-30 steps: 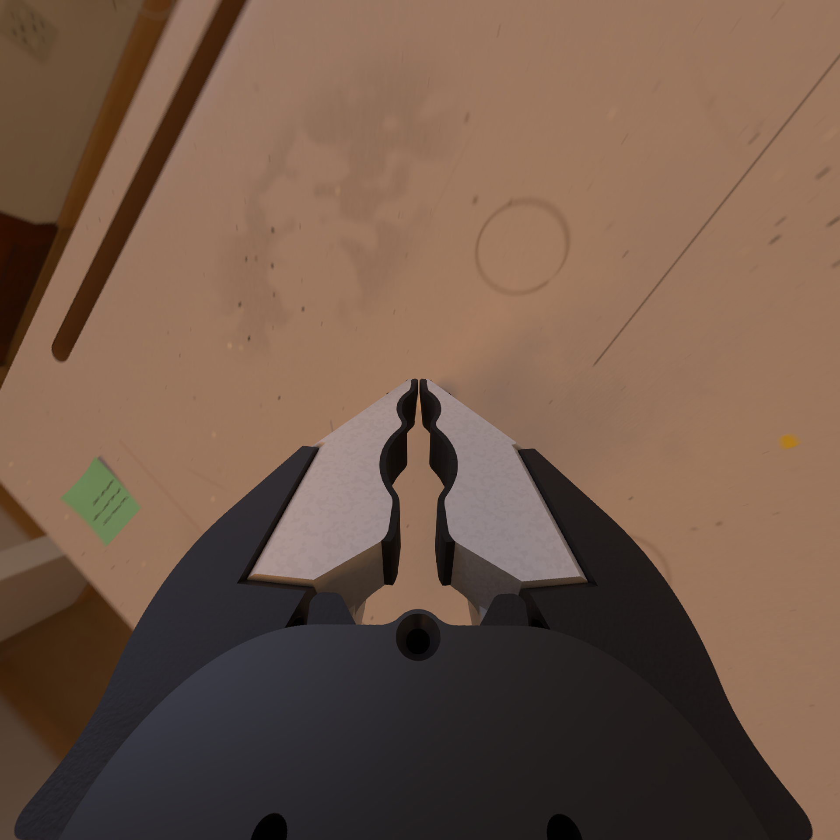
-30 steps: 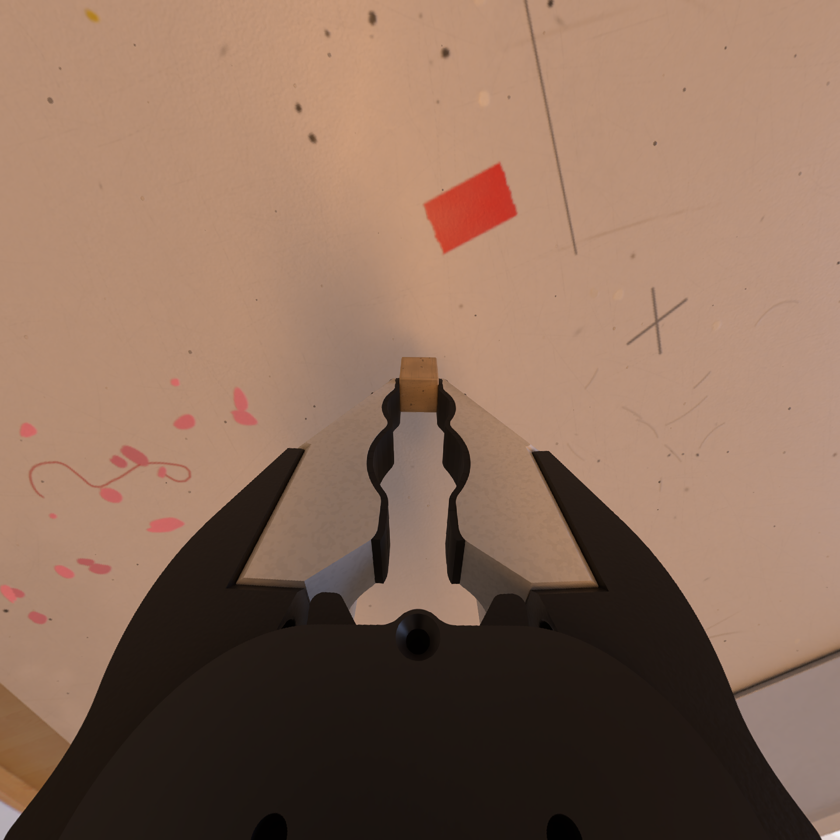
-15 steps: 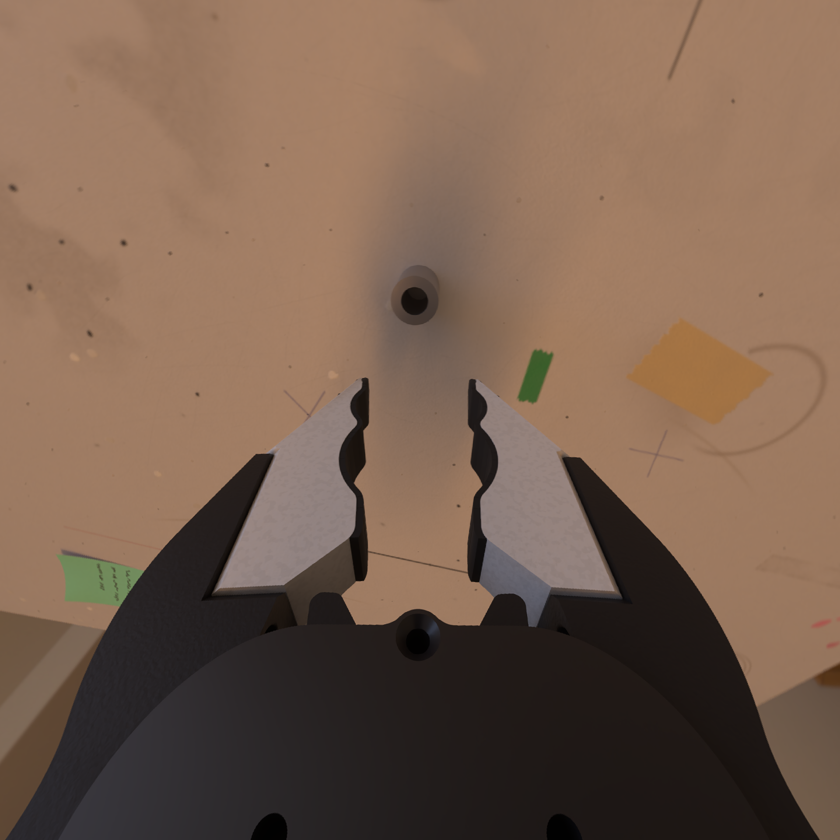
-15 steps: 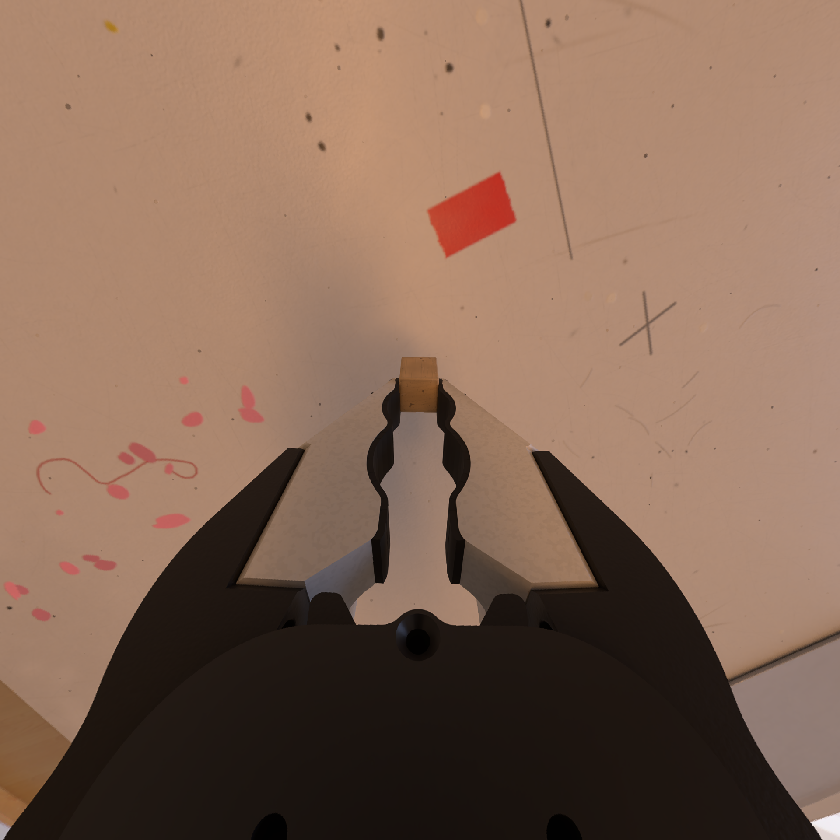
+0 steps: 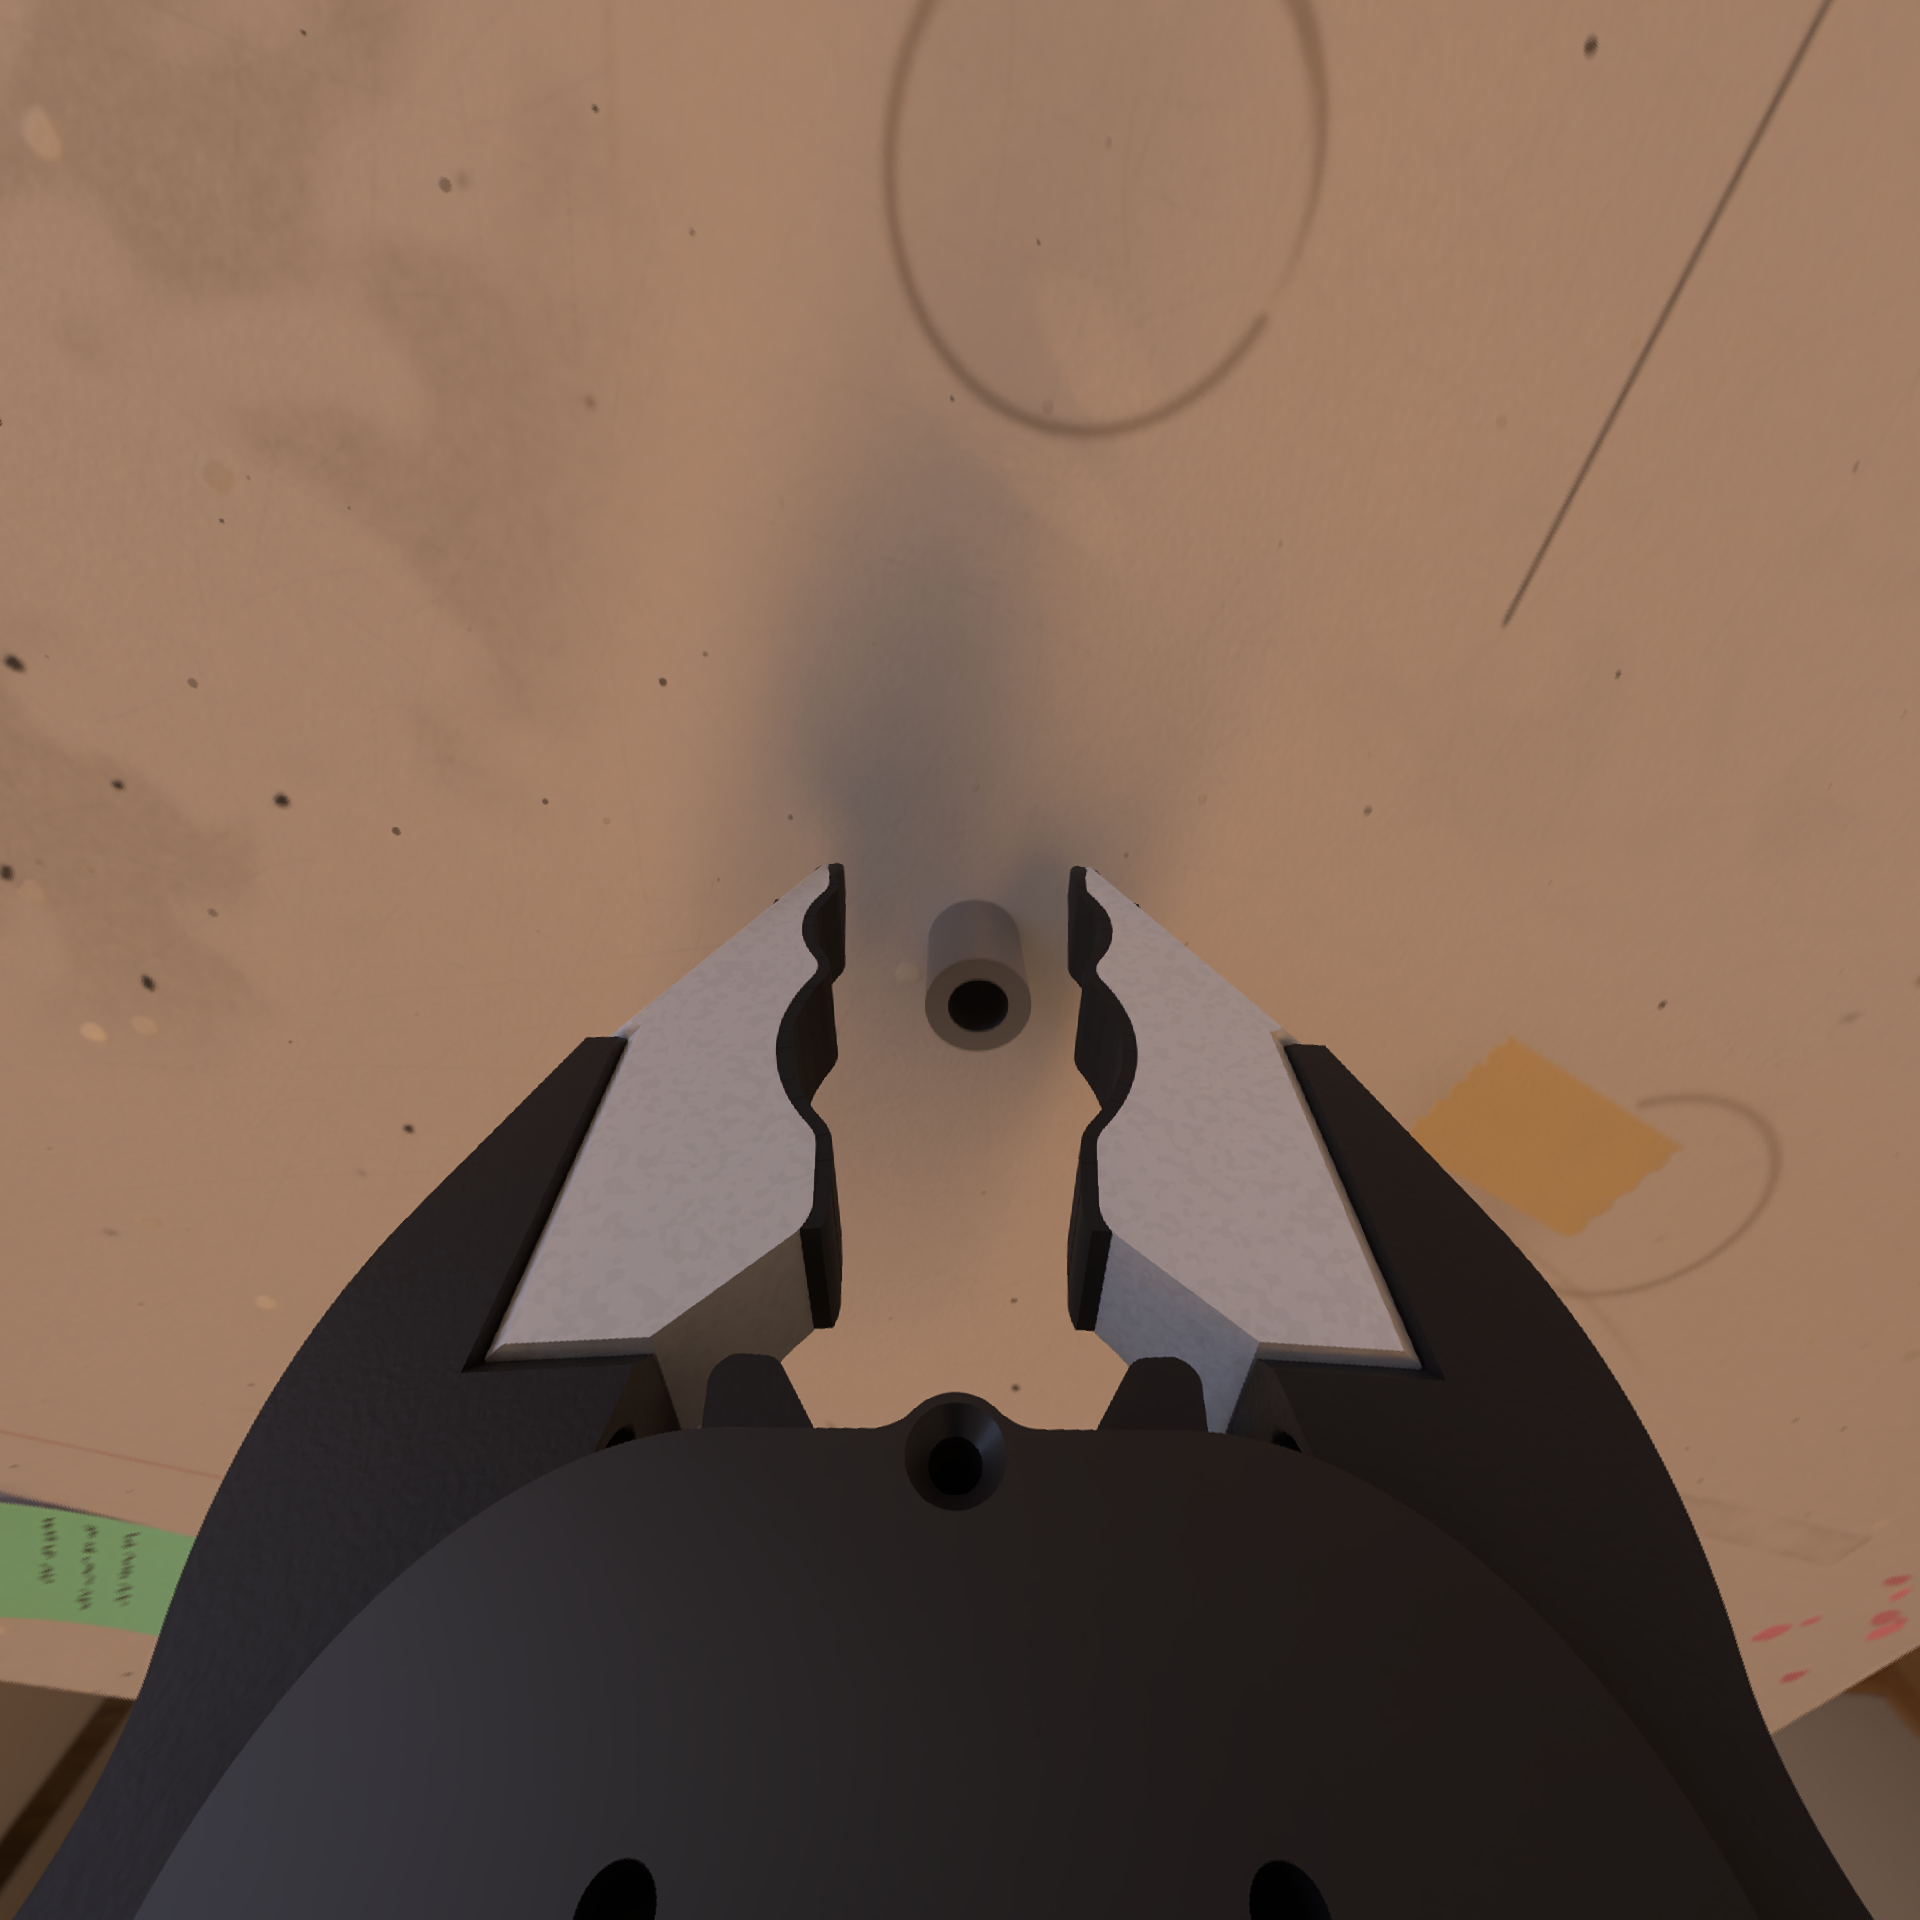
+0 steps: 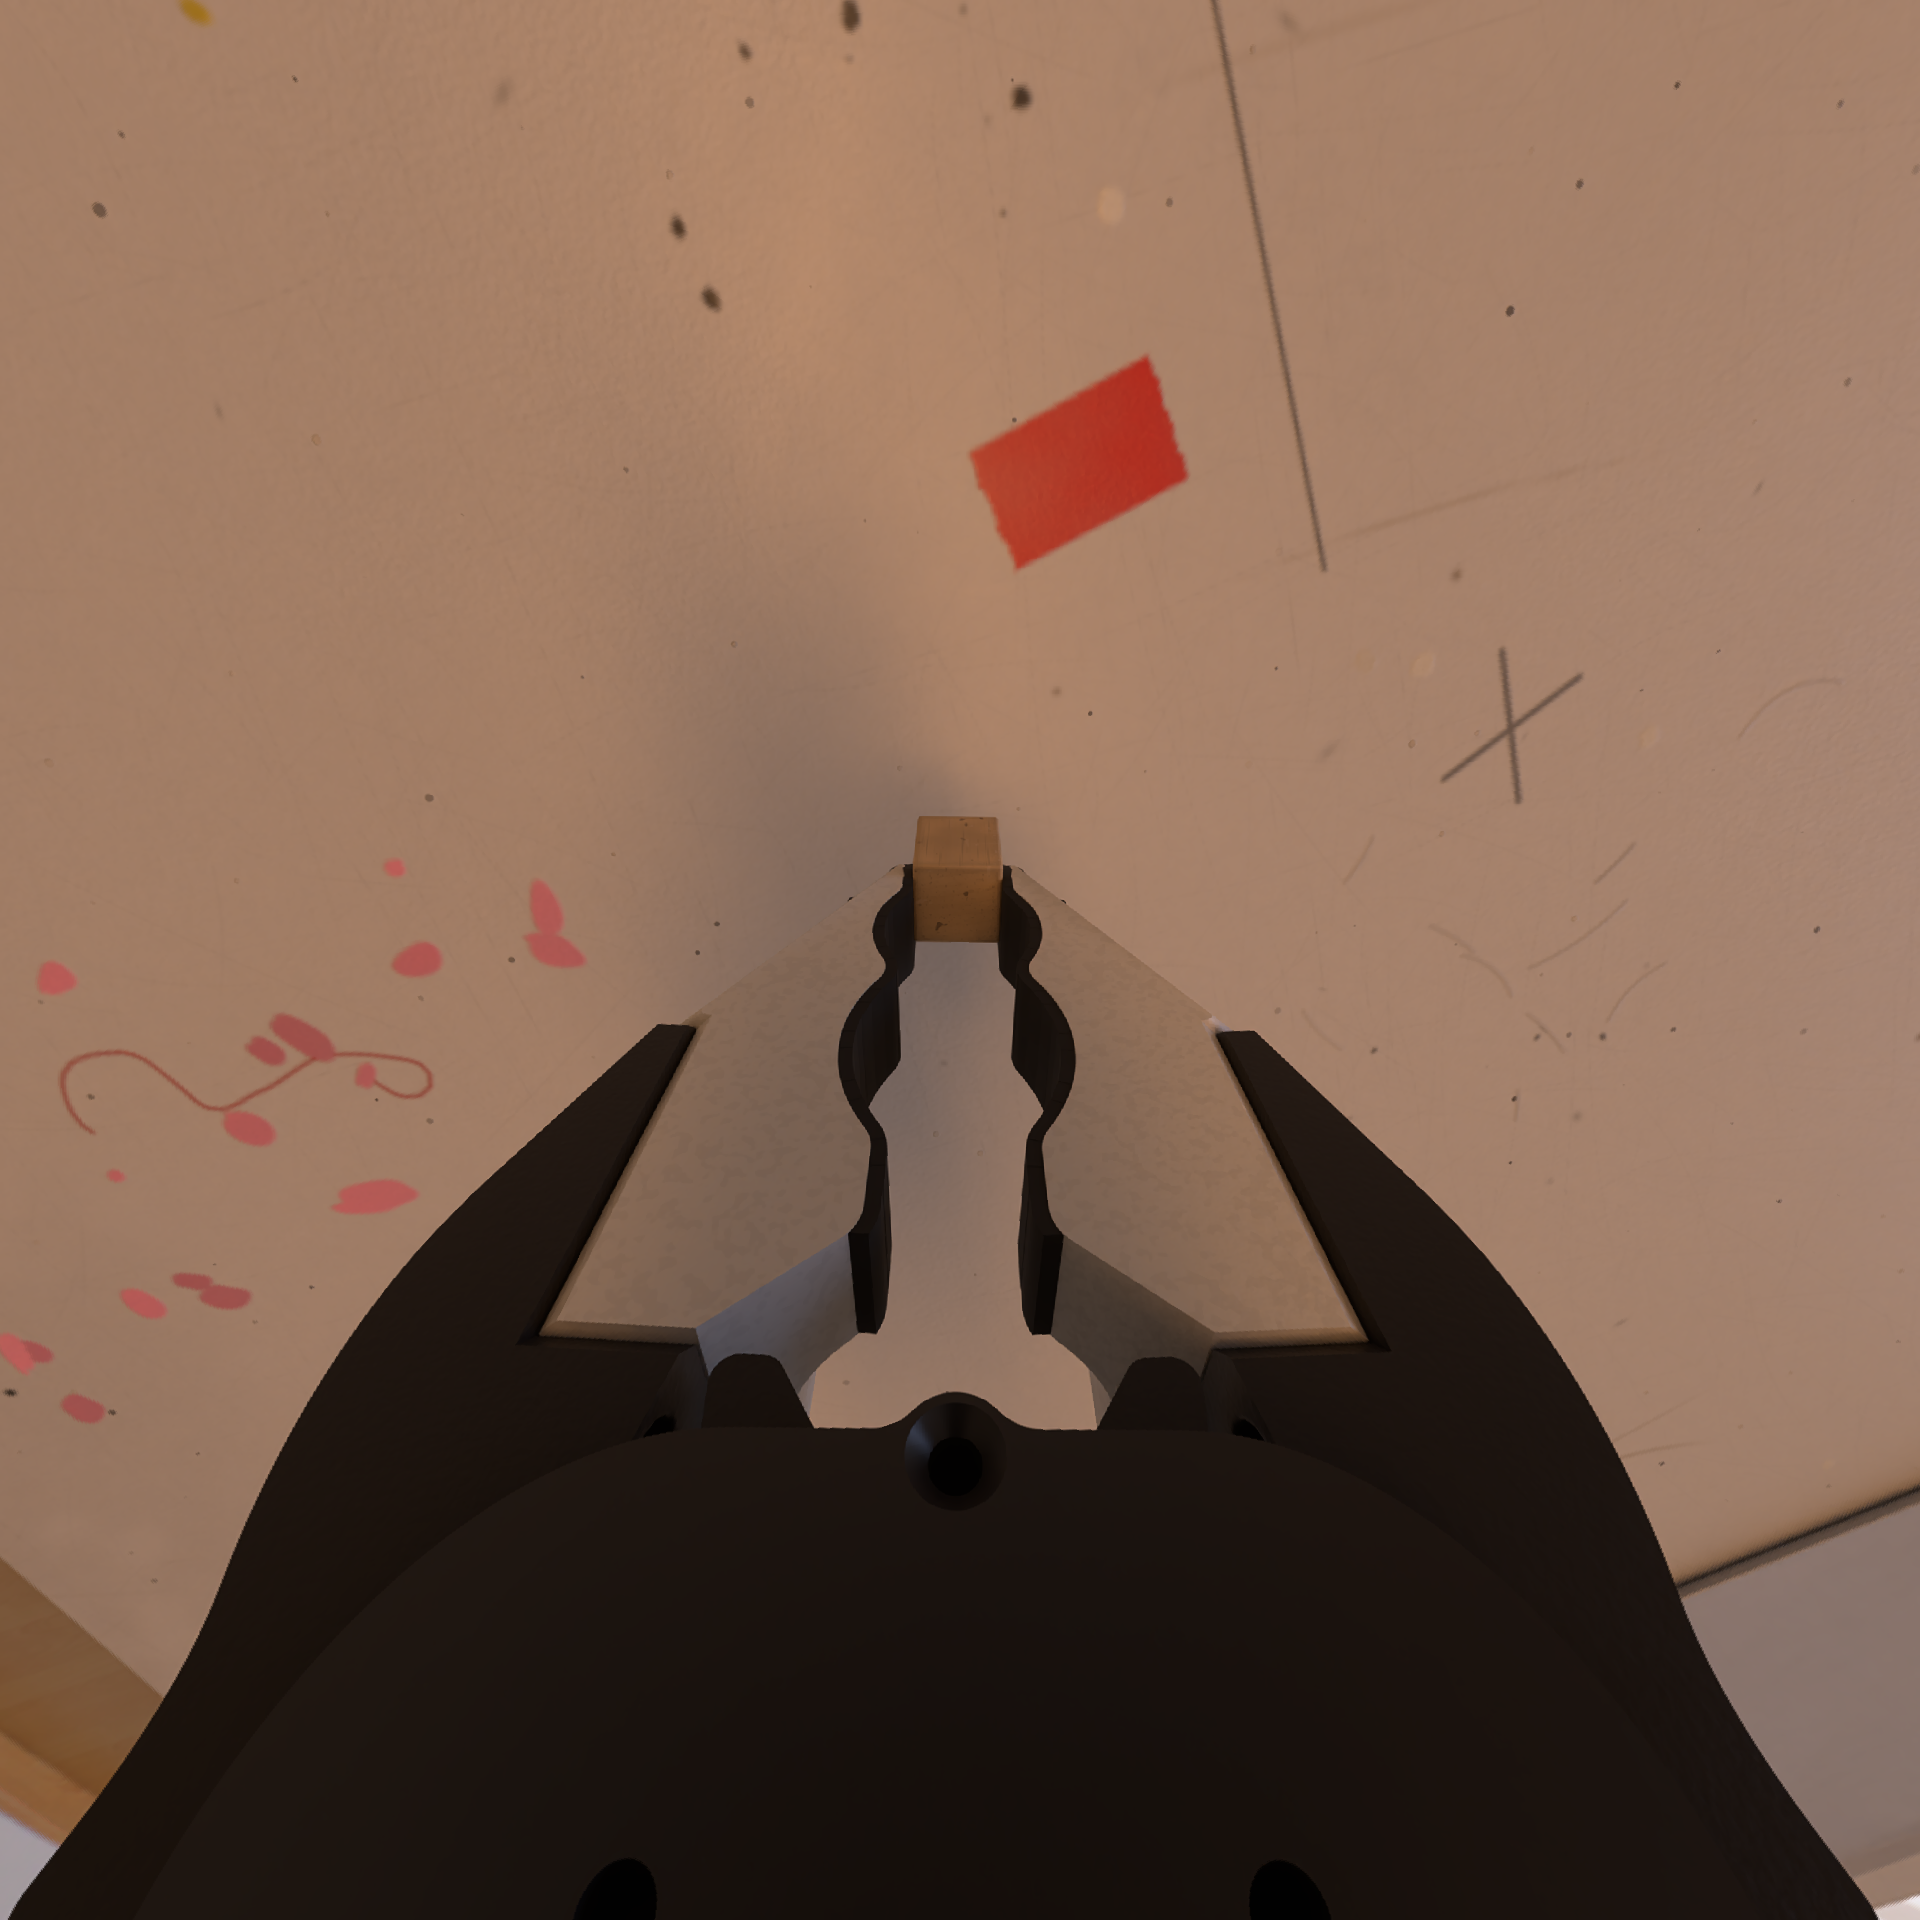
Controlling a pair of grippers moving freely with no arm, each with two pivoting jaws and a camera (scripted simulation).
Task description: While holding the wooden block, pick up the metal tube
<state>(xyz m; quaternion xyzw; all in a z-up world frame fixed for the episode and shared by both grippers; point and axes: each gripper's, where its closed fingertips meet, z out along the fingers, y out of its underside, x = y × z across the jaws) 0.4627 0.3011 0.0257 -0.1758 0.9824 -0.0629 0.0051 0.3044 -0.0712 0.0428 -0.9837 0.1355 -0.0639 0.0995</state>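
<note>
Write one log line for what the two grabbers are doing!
left gripper: open, astride metal tube | right gripper: shut on wooden block | tube on table

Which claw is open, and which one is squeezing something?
The left gripper is open, its fingers apart on either side of the metal tube. The right gripper is squeezing the wooden block.

Scuffed tan table (image 5: 416,623) carries the metal tube (image 5: 977,977), standing upright at centre; orange patch (image 5: 1538,1132) at four o'clock, green note (image 5: 83,1579) at eight.

Red tape patch (image 6: 1081,460), orange patch (image 5: 1545,1135), green note (image 5: 88,1571) on tabletop (image 5: 416,520).
</note>
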